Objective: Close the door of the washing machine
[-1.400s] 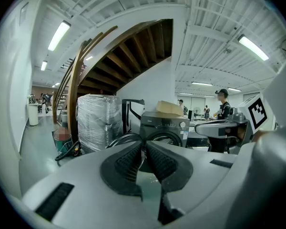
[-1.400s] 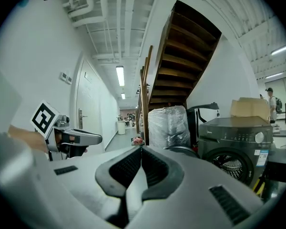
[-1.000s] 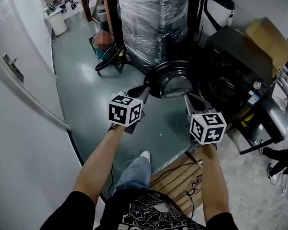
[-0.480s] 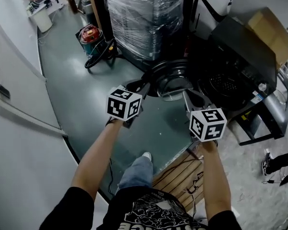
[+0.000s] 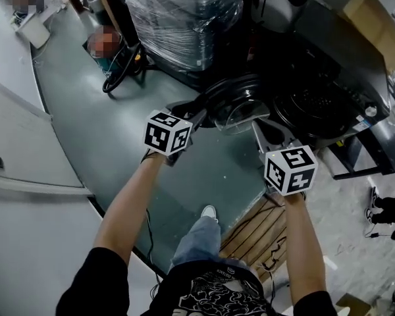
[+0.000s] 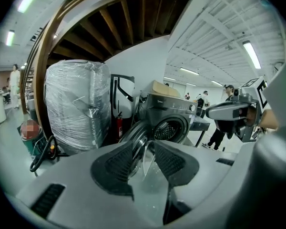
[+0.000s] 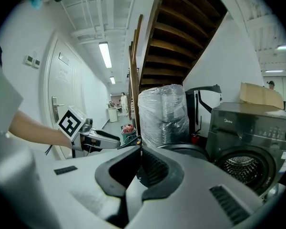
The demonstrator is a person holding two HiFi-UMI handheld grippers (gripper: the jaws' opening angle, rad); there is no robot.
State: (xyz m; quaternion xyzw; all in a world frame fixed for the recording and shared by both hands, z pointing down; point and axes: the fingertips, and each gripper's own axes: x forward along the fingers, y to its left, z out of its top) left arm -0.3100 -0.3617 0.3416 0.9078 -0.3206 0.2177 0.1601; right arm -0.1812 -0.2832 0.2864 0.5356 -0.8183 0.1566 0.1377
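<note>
The dark washing machine stands at the right with its round glass door swung open toward me. My left gripper is at the door's left rim. Its jaws have just been opening and now stand apart, with the door's edge showing in the gap beyond the tips and no pad pressing on it. My right gripper hovers at the door's near right side, jaws together and empty. In the right gripper view the door lies behind the tips and the drum is open.
A plastic-wrapped pallet load stands behind the door. Hoses lie on the green floor at the left, and a wooden pallet is under my right arm. A cardboard box sits on the machine. A person's legs show at far right.
Both grippers have moved forward and down toward the open door, the left one now at its rim. The left jaws, shut a second ago, now stand apart.
</note>
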